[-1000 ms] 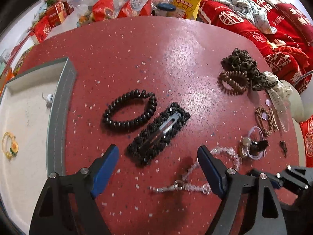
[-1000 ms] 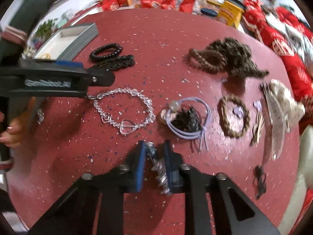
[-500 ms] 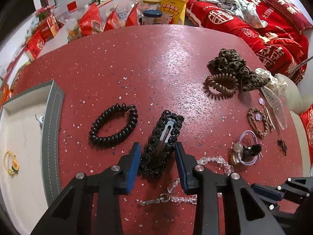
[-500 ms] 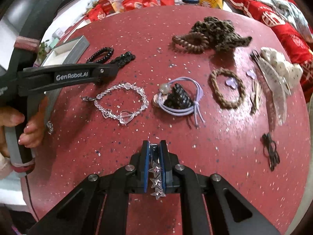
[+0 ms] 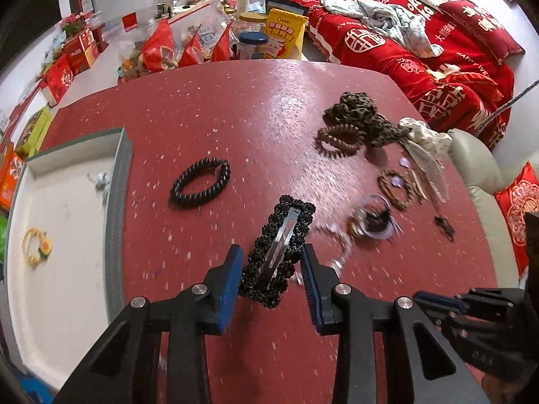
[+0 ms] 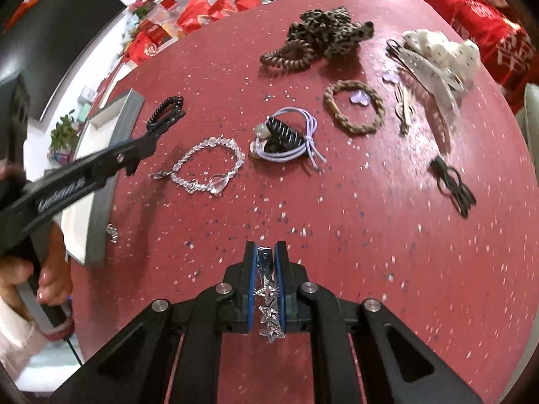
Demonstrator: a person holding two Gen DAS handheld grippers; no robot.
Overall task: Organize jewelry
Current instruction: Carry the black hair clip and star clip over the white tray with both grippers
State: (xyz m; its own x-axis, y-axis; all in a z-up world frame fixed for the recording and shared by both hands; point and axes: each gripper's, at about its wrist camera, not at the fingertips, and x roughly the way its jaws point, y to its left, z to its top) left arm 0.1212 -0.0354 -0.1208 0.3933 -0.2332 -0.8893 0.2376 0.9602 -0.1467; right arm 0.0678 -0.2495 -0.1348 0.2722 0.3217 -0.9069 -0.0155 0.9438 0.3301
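Note:
My left gripper (image 5: 271, 266) is shut on a black beaded hair clip (image 5: 279, 245) and holds it lifted above the red table (image 5: 209, 107). My right gripper (image 6: 266, 262) is shut on a silver star hair clip (image 6: 268, 303). A grey-rimmed white tray (image 5: 116, 208) at the left holds a yellow ring ornament (image 5: 35, 245) and a small silver piece (image 5: 99, 180). A black spiral hair tie (image 5: 200, 187) lies beside the tray. A clear bead bracelet (image 6: 209, 165) lies mid-table in the right wrist view.
More pieces lie at the right: a leopard scrunchie (image 6: 328, 32), brown spiral tie (image 6: 286, 55), braided brown tie (image 6: 353, 107), lilac elastic with a black clip (image 6: 286, 138), white polka-dot bow clip (image 6: 438, 54), small black bow clip (image 6: 453, 185). Snack bags (image 5: 188, 47) crowd the far edge.
My left gripper closed on the black beaded clip and lifted it off the table. My right gripper closed fully on the star clip and pulled back toward the near edge.

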